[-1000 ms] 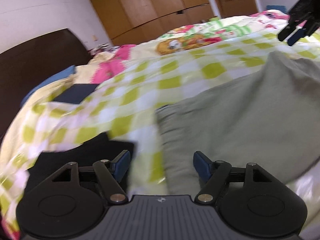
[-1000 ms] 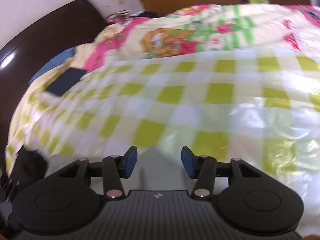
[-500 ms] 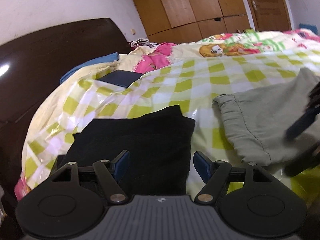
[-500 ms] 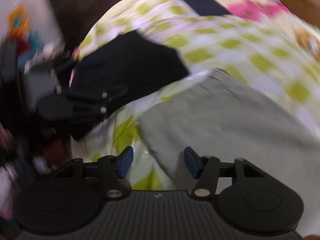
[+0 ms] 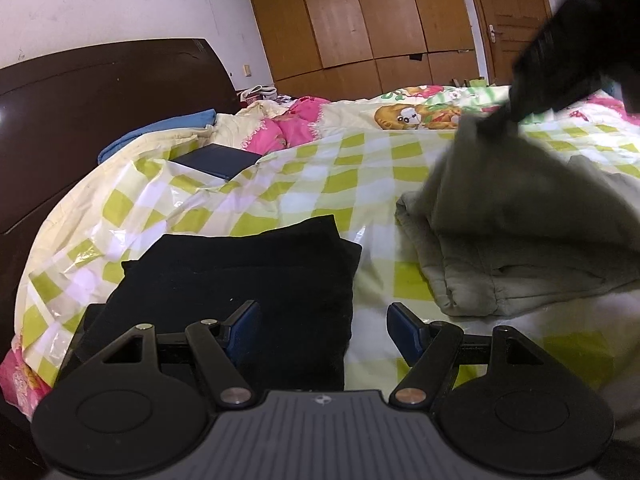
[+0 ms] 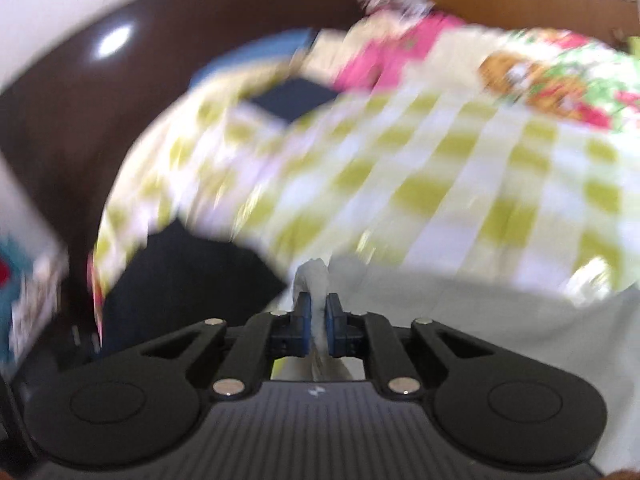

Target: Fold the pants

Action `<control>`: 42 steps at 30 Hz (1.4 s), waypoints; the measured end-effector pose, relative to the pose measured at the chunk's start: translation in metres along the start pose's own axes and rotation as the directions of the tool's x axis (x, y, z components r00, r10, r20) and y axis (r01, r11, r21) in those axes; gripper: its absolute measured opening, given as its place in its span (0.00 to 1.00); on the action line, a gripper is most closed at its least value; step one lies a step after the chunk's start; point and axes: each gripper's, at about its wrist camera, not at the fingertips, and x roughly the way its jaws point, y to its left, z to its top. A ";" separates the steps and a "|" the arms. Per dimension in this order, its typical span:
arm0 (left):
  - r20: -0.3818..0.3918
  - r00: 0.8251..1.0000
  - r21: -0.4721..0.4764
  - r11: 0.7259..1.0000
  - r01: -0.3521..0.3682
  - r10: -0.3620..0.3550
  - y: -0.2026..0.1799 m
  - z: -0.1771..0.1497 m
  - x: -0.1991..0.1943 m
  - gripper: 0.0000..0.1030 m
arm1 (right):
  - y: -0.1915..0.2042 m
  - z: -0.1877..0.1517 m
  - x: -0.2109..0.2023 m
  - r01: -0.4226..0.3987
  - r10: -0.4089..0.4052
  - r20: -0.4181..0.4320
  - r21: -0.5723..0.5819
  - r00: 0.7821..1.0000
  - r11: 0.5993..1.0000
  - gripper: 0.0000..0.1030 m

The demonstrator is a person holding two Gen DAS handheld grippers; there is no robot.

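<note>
Bedroom scene: a bed [image 5: 360, 168] under a green-checked cover, dark headboard and wooden wardrobes behind. Nearest, the left hand-held gripper [image 5: 322, 332] hangs with its jaws wide and nothing between them, over a folded black garment [image 5: 240, 280]. Just beside that lie the grey pants [image 5: 520, 240], partly doubled over. The right hand-held gripper [image 6: 318, 320] has just been closing and now pinches a bunch of the grey cloth between its pads; in the left view it lifts that edge above the bed. This looks like the start of a fold. Next, the raised edge should be carried across and laid on the rest, while the free gripper could pin or take the other corner.
</note>
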 end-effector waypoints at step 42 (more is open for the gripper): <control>0.028 0.968 0.218 0.946 0.238 -0.250 -0.107 0.034 0.021 0.81 | -0.155 -0.154 -0.174 0.489 -0.460 -0.167 0.337 0.872 0.805 0.49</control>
